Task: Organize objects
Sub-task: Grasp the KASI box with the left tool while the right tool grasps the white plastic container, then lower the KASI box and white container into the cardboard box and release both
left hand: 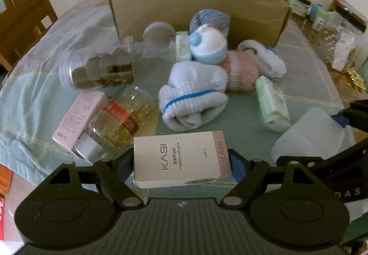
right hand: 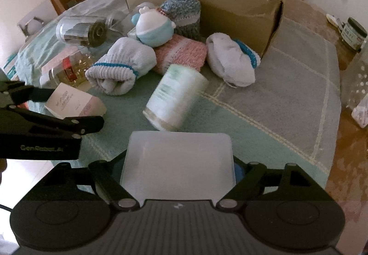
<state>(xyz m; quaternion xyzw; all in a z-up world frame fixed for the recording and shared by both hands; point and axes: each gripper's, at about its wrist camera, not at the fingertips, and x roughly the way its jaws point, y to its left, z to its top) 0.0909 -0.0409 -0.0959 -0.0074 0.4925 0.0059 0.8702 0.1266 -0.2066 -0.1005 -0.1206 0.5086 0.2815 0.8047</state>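
Observation:
My left gripper [left hand: 182, 163] is shut on a white and pink KASI box [left hand: 181, 160] and holds it above the green cloth. It also shows in the right wrist view [right hand: 73, 103]. My right gripper [right hand: 178, 167] is shut on a translucent white plastic container [right hand: 178, 163], seen at the right in the left wrist view [left hand: 308, 137]. An open cardboard box [left hand: 197, 4] stands at the back. Before it lie rolled socks [left hand: 195, 96], a pink knit roll [left hand: 241, 71], a white and blue toy [left hand: 209, 45], jars [left hand: 119, 121] and a wipes pack [right hand: 177, 96].
A second pink box [left hand: 78, 117] lies at the left beside the jars. A clear jar with dark contents [left hand: 96, 68] lies on its side. Small jars and bottles [left hand: 299, 4] stand at the table's right edge. Wooden chairs [left hand: 25, 18] stand at the left.

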